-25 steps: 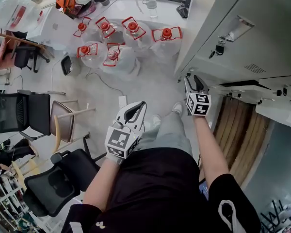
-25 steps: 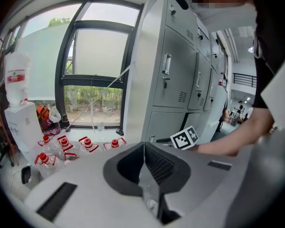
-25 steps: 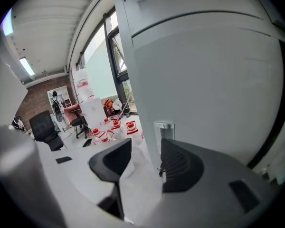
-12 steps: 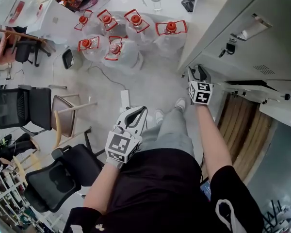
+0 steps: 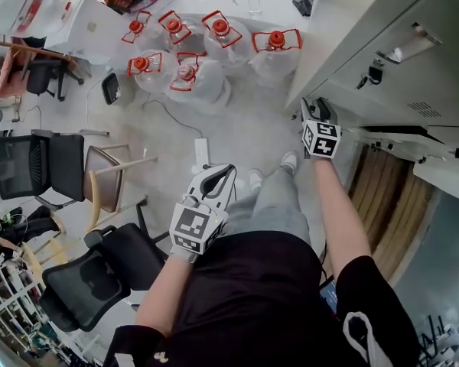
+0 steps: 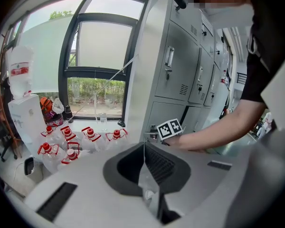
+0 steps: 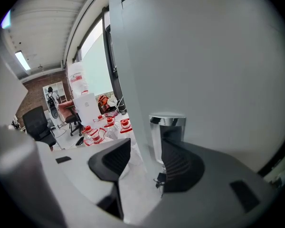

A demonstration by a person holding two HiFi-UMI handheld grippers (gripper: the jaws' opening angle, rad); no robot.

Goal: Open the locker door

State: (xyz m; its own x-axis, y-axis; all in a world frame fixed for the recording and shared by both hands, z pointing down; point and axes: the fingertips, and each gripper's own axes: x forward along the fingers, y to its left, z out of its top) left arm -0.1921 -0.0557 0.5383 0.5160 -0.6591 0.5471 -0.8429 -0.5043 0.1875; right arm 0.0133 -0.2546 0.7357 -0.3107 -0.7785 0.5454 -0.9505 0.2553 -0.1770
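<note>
1. While the right hand-held gripper (image 5: 316, 109) is up at the locker door (image 7: 209, 70), the door looks shut. No gap shows along its edge in the right gripper view, so I judge the opening not started.
2. Right hand-held gripper: jaws wide apart, and they have just been opening. The chrome handle (image 7: 167, 127) stands between them, close to the right-side jaw. No pad is seen pressing on it, so there is no grip yet.
3. Left hand-held gripper (image 6: 143, 148): jaws together, nothing between them. It hangs in front of the person's waist, well apart from the lockers, and has no part in this step.
4. Done, as far as the views show: the reach to the handle, with the jaws straddling it. Left to do: close on the handle, pull, and swing the door out.
5. Where: the door is in the bottom row of the grey locker bank on the person's right. It is in the end column, nearest the water bottles (image 5: 191, 60) on the floor.
6. Pointing: the door face is upright and faces out into the room.
7. Handle long axis: vertical, flat against the door. It sits near the door edge on the bottle side, so the hinge is likely at the opposite edge.
</note>
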